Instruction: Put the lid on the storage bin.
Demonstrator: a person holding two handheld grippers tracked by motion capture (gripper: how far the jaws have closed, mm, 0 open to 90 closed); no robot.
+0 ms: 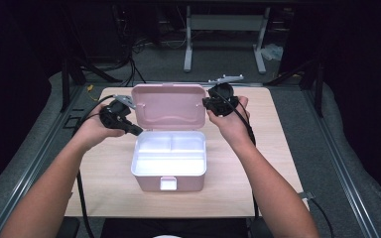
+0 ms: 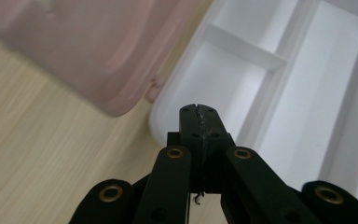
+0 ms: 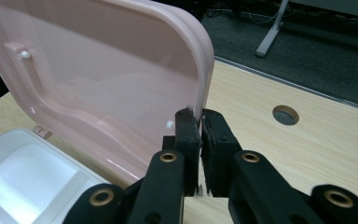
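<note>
We see the right gripper [image 3: 200,116] pinching the side edge of the pink lid [image 3: 98,79], which stands upright just in front of its jaws. Below this lid, toward the person, sits the pink box [image 1: 167,182] with its white tray [image 1: 171,151] open. The left gripper [image 2: 198,112] has its jaws pressed together with nothing between them, and it hovers just above the near corner of the tray. All stands on the wooden table [image 1: 258,163].
</note>
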